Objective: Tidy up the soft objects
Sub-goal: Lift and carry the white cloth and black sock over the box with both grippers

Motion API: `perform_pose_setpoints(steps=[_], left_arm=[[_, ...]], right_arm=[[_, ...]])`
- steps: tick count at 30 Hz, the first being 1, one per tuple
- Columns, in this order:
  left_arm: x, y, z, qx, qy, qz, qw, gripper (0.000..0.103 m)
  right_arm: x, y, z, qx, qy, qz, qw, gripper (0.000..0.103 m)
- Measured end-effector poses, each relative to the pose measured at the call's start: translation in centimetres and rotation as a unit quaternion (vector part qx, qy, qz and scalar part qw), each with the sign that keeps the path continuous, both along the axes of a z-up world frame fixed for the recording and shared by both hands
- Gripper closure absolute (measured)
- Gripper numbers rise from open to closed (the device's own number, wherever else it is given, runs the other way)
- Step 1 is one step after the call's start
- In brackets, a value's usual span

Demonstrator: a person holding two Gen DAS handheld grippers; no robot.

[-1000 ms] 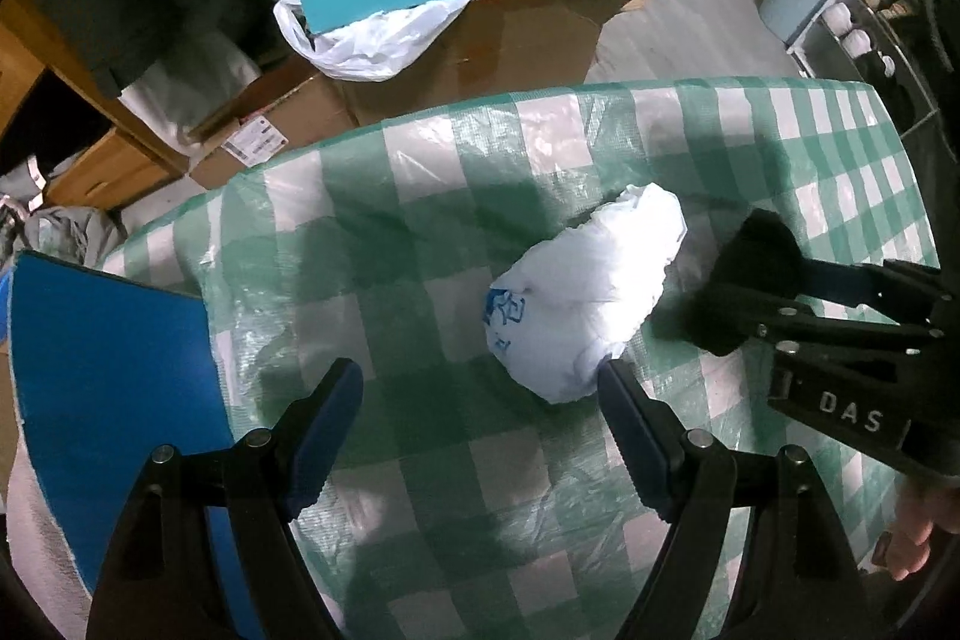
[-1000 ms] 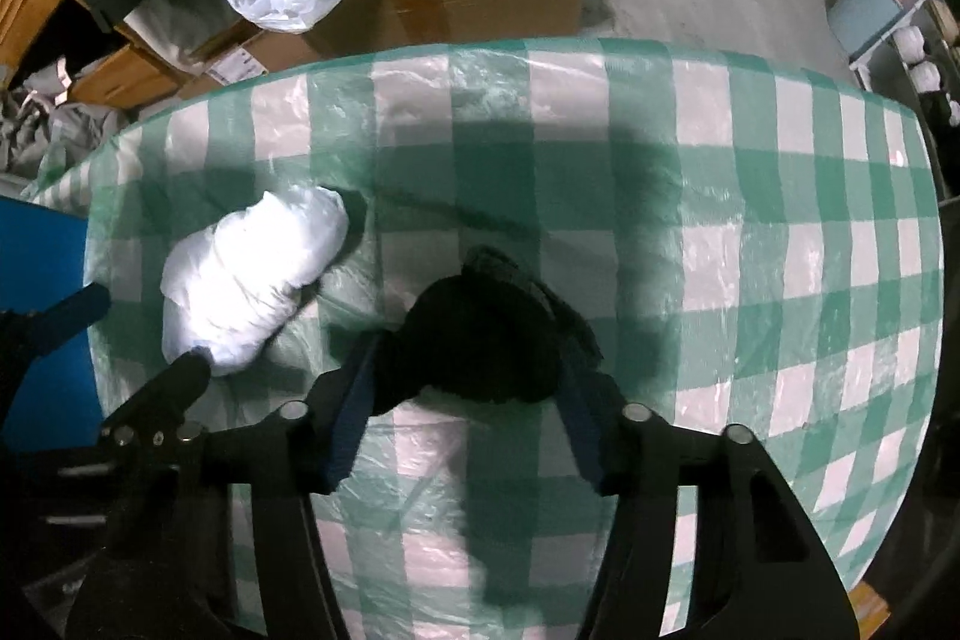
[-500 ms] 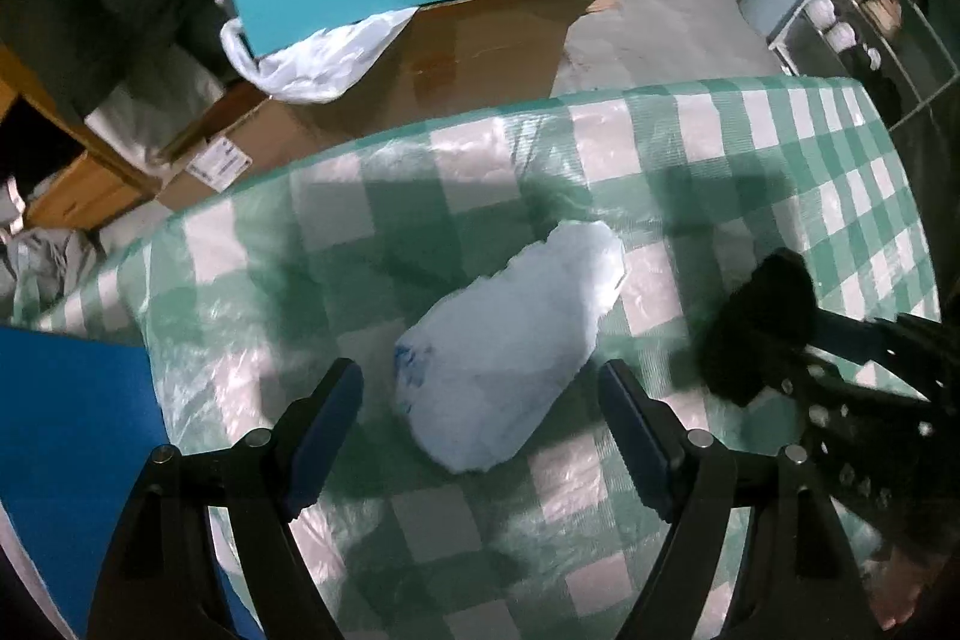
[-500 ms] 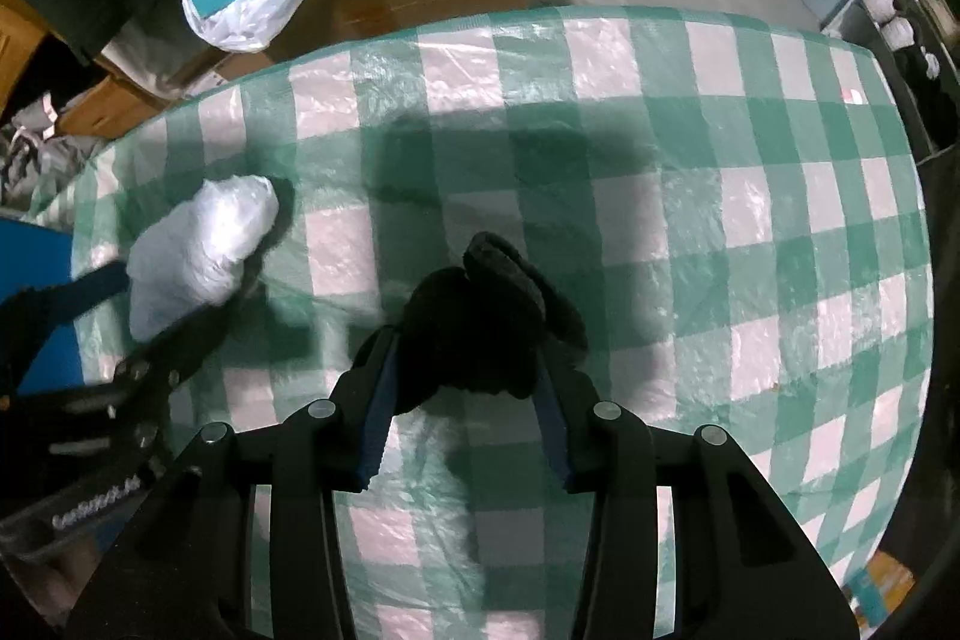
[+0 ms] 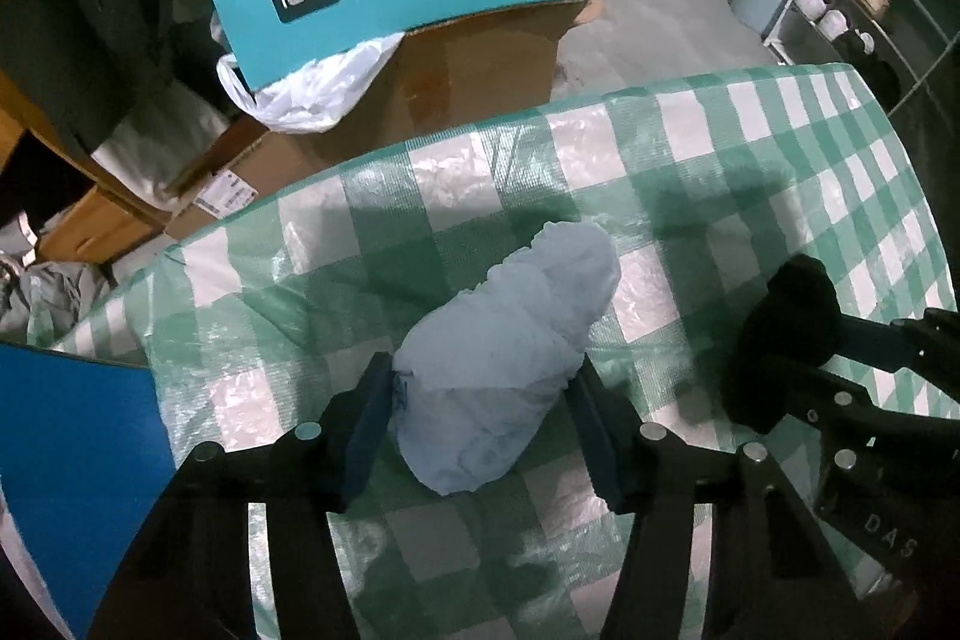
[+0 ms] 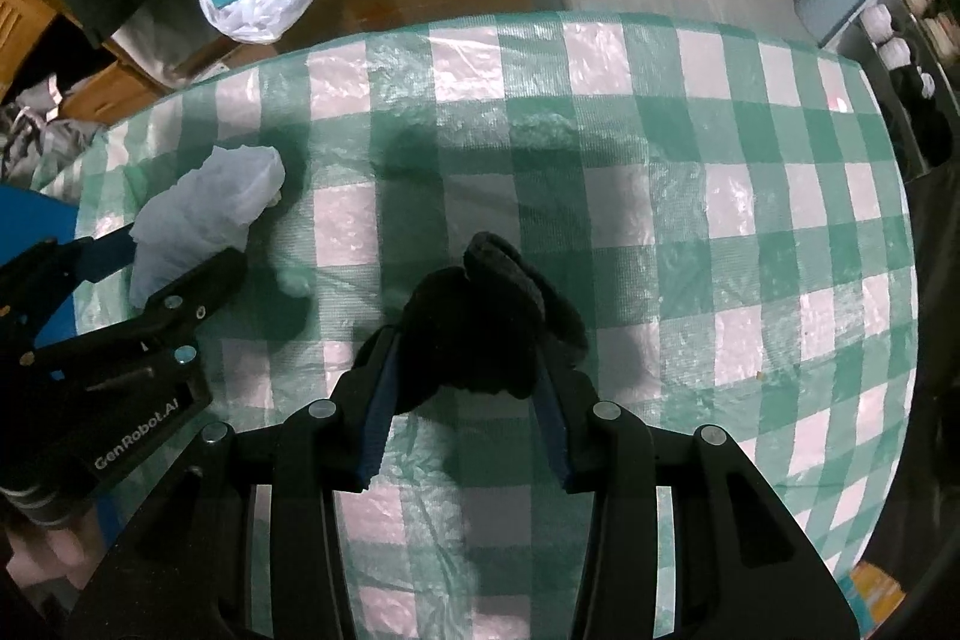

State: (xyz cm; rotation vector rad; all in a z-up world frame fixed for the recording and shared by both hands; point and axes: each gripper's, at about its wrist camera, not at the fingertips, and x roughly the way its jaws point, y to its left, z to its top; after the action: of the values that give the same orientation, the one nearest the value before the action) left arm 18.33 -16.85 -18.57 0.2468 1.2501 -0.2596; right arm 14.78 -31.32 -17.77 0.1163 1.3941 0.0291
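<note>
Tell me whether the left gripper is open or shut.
Shut on the white bundle: left gripper fingers press both its sides.

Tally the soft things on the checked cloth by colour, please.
White plastic bundle, in the left gripper: 1
Black fabric item, in the right gripper: 1
Total: 2

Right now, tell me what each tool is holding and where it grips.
Left tool is shut on the white bundle, squeezing its near end. Right tool is shut on the black soft item, pinching its near sides.
</note>
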Motion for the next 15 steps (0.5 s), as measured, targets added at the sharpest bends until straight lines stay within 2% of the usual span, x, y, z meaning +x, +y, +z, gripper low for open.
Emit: perform_pose_setpoints(steps=[15], left_arm=[[-2.6, 2.2, 5.1, -0.004, -0.036, 0.027, 0.999, 0.045]], right_arm=[[-2.0, 1.9, 4.2, -0.009, -0.037, 0.029, 0.999, 0.062]])
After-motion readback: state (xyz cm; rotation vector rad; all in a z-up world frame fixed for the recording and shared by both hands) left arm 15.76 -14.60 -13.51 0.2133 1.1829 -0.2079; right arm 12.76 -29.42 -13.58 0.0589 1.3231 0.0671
